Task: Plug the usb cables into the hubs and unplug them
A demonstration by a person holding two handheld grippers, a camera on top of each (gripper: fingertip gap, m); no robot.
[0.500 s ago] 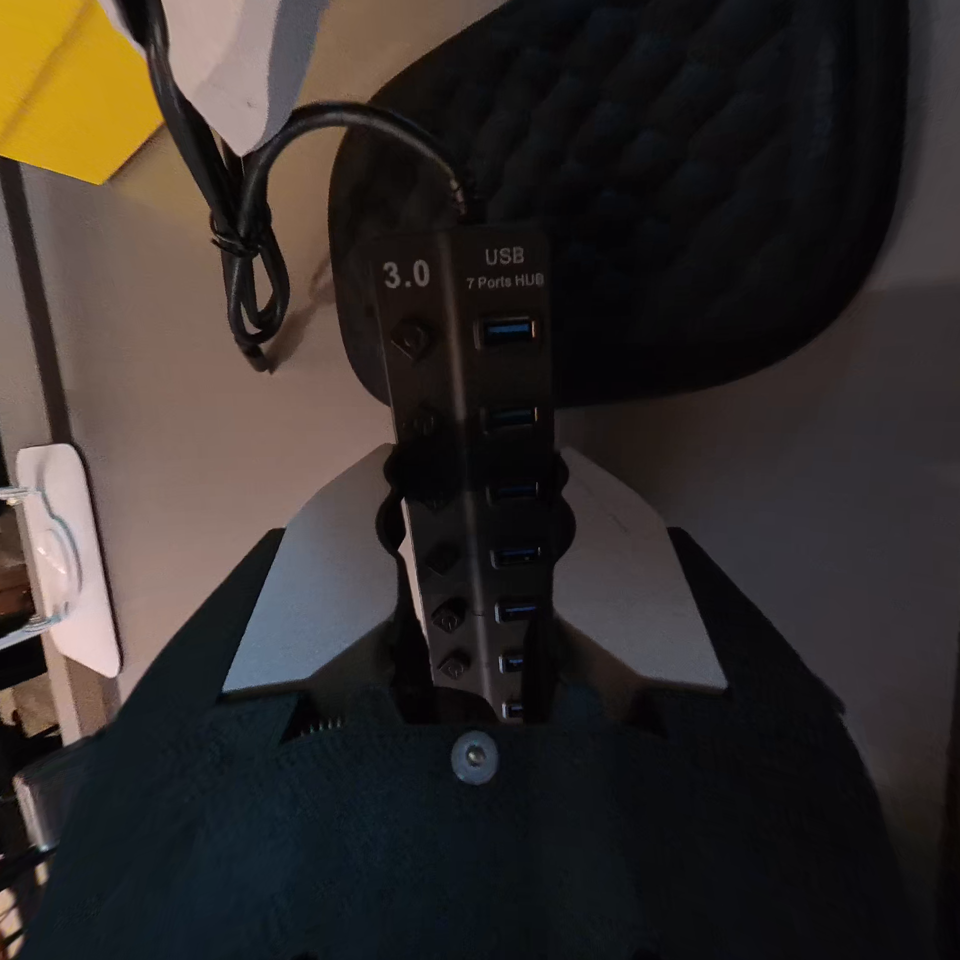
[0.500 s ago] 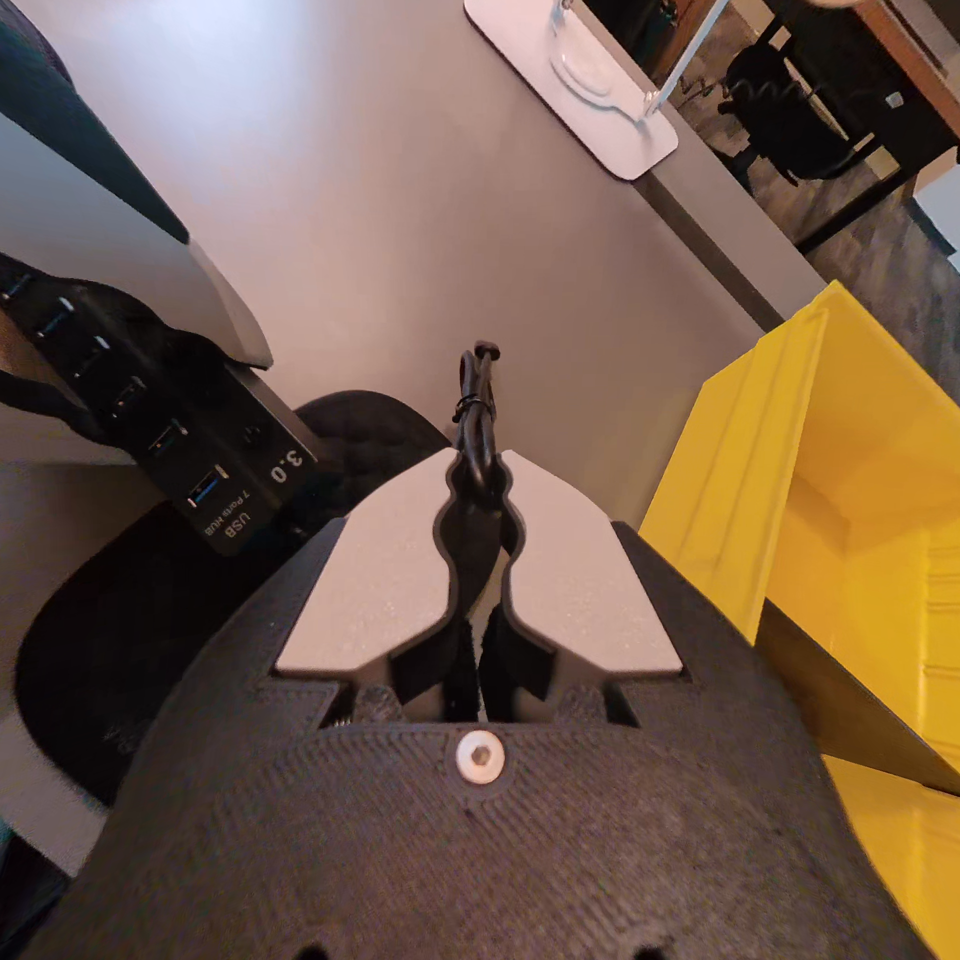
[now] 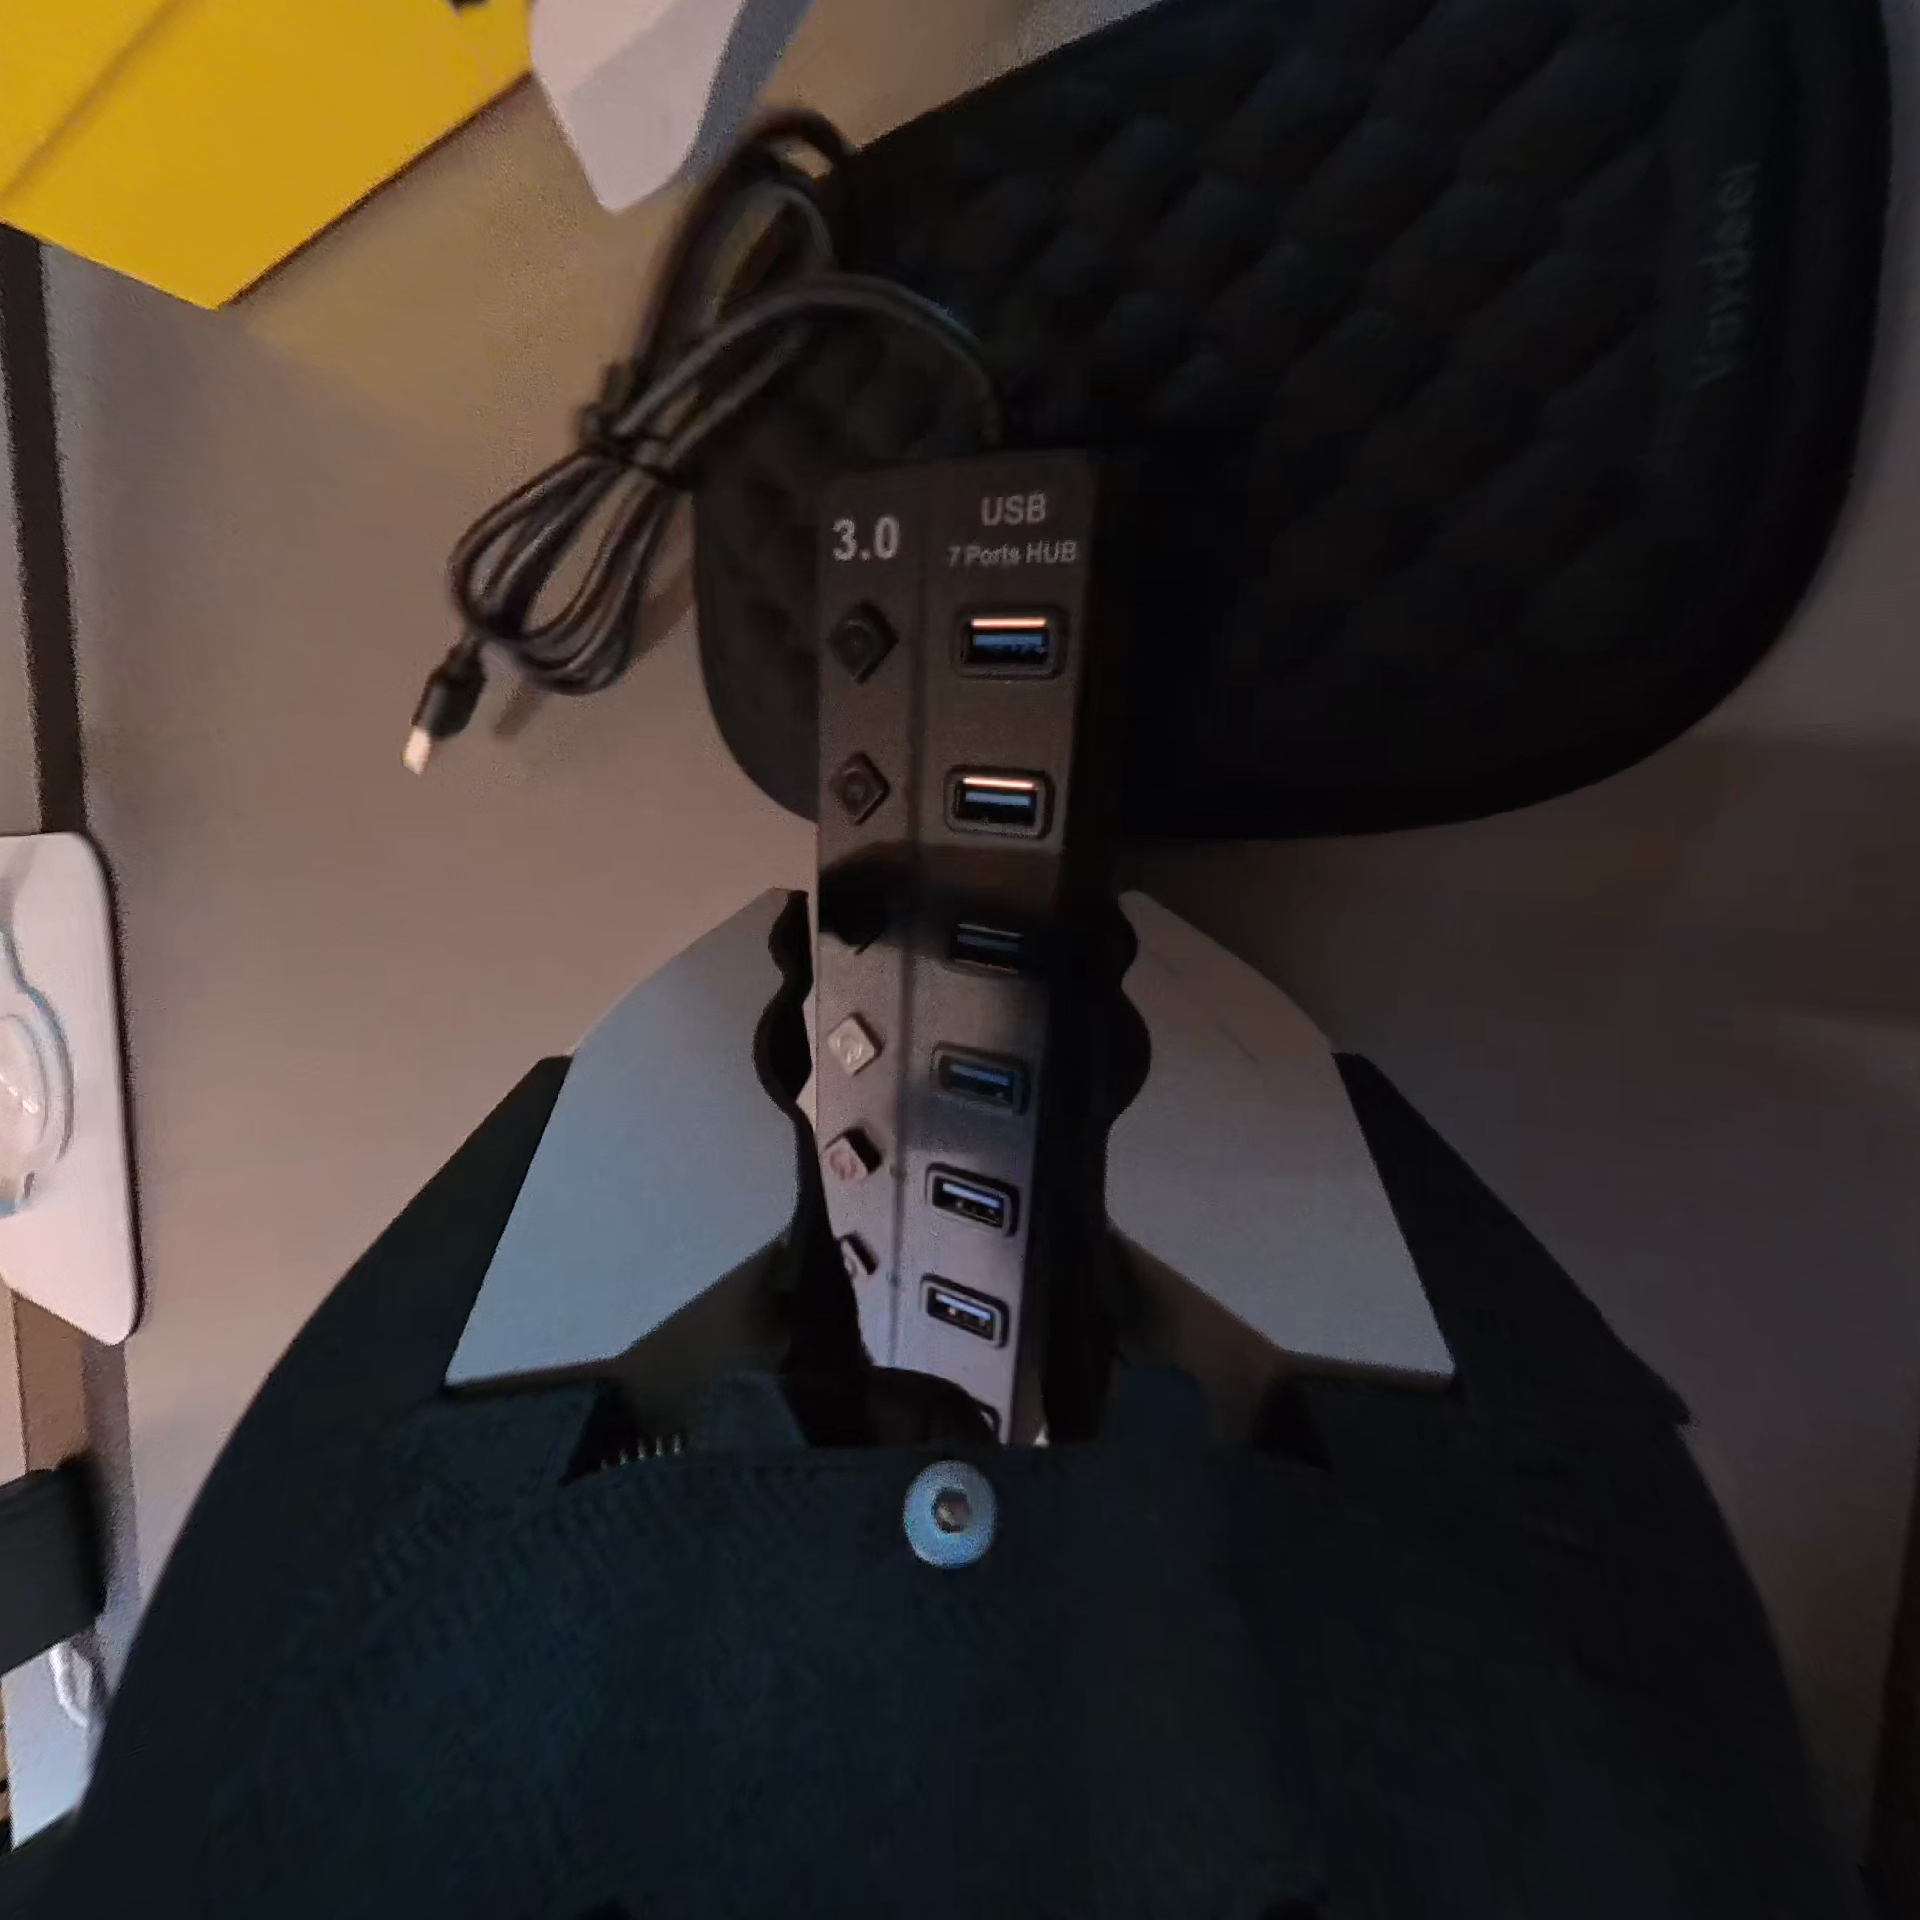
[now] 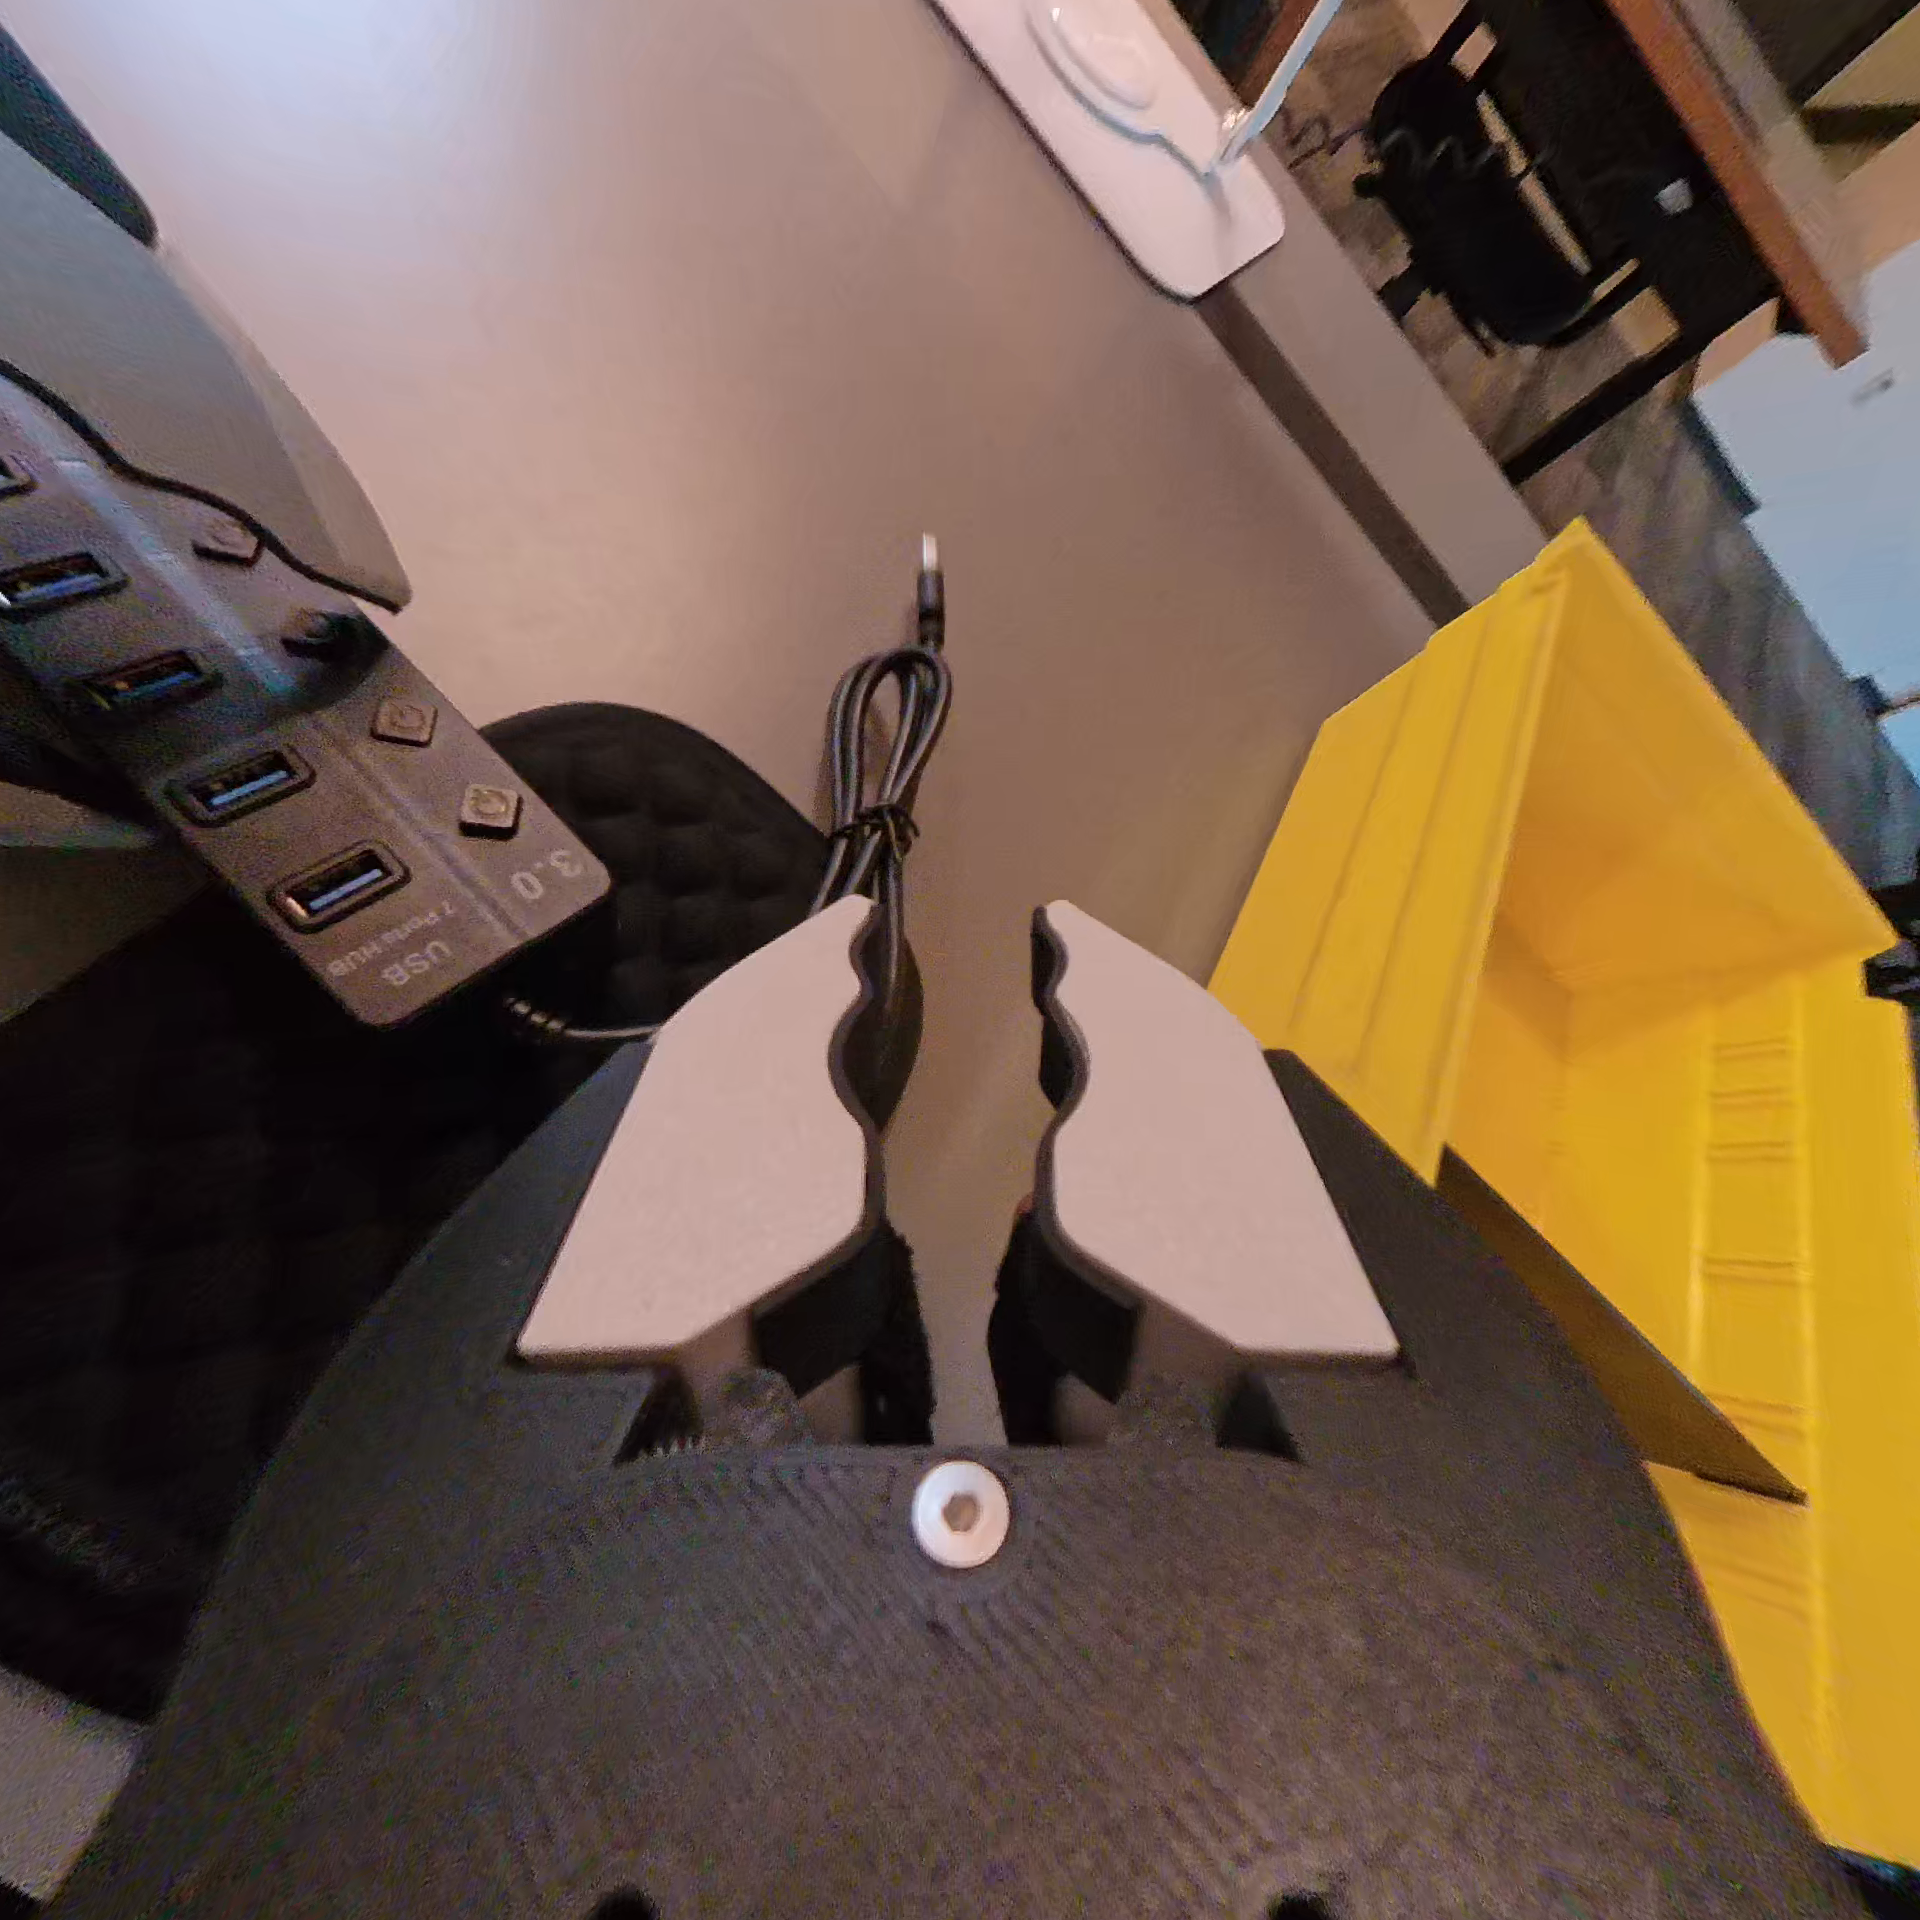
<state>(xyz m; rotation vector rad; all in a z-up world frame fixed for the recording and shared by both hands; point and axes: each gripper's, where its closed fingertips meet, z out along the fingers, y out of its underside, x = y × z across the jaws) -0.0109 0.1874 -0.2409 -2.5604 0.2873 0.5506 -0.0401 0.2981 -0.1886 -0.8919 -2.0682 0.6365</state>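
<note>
Left hand-held gripper (image 3: 961,997) grips hub (image 3: 961,831), right one (image 4: 951,935) released over bundled cable (image 4: 883,769); all visible ports empty, plugging not started.

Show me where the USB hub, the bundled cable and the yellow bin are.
USB hub (image 3: 961,727): left wrist view, its top face.
Bundled cable (image 4: 883,748): right wrist view, the looped strands.
Yellow bin (image 4: 1403,883): right wrist view, its outer wall.

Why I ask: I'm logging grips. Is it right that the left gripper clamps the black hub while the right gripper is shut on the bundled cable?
Not quite. The left gripper does clamp the black hub, but the right wrist view shows the right gripper open, the bundled cable lying loose.
</note>
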